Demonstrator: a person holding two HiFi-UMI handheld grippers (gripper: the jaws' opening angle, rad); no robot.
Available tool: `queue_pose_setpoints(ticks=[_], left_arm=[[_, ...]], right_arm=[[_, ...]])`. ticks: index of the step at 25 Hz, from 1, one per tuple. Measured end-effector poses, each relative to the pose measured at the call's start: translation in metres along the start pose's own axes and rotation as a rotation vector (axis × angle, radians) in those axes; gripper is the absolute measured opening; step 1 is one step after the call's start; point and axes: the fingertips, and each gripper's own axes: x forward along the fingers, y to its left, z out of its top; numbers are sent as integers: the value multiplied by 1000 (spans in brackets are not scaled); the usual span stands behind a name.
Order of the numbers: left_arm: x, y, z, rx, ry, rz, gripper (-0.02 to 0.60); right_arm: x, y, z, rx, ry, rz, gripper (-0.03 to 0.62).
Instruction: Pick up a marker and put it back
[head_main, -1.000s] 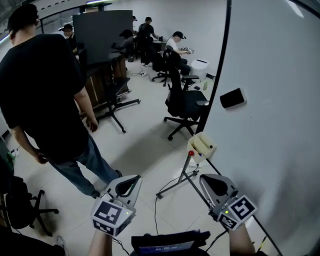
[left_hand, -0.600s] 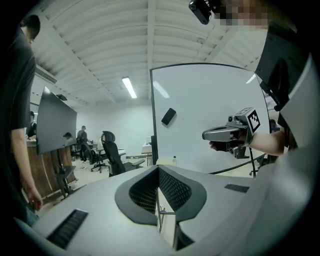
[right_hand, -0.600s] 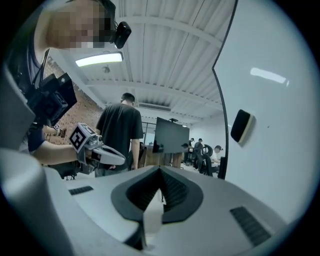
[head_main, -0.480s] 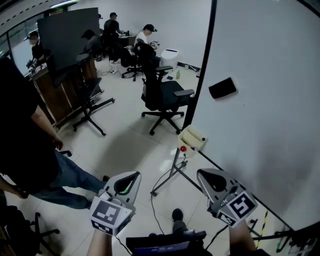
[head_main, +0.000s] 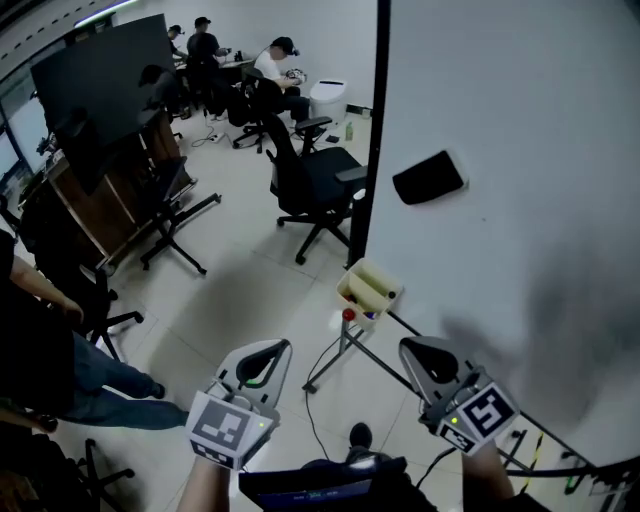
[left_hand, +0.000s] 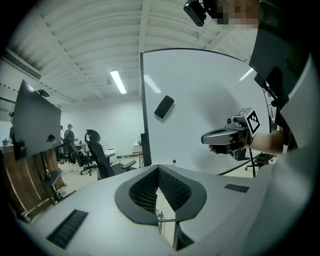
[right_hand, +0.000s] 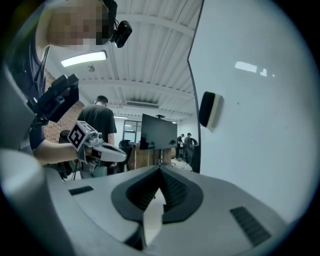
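Marker (head_main: 533, 447): possibly the thin coloured stick lying on the whiteboard (head_main: 520, 150) bottom ledge, lower right; too small to confirm.
Right gripper (head_main: 415, 350): hovering clenched, gripping nothing, near the board.
Left gripper (head_main: 268, 347): hovering clenched, empty, over the floor.
Eraser (head_main: 428, 178): sticking to the board above a cream tray (head_main: 370, 288).

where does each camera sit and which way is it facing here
Head view: on the person's head, facing steeply down at the floor beside the whiteboard; both forearms, the left gripper and right gripper show at the bottom.
Left gripper view: on the left gripper, facing along its shut fingers at the whiteboard; the right gripper shows at right.
Right gripper view: on the right gripper, facing along its shut fingers past the whiteboard's edge; the left gripper shows at left.
Shared: all three show the black eraser on the whiteboard.
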Motion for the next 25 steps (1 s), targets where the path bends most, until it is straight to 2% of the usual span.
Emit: queue_pose_setpoints(ticks=[4, 7, 12, 15, 20, 25], left_arm=[[52, -15, -3, 15, 29, -34, 3], [81, -19, 0, 12, 43, -29, 3], [108, -19, 16, 7, 21, -4, 3], [119, -21, 16, 25, 21, -27, 3], [136, -22, 10, 75, 41, -74, 3], [145, -8, 13, 88, 14, -121, 3]], right_arm=[[5, -38, -14, 45, 12, 22, 12], [7, -56, -17, 72, 10, 53, 12], [9, -58, -21, 33, 28, 136, 12], [14, -57, -23, 35, 32, 157, 12], [18, -57, -32, 55, 59, 143, 12], [25, -63, -37, 59, 76, 59, 12]])
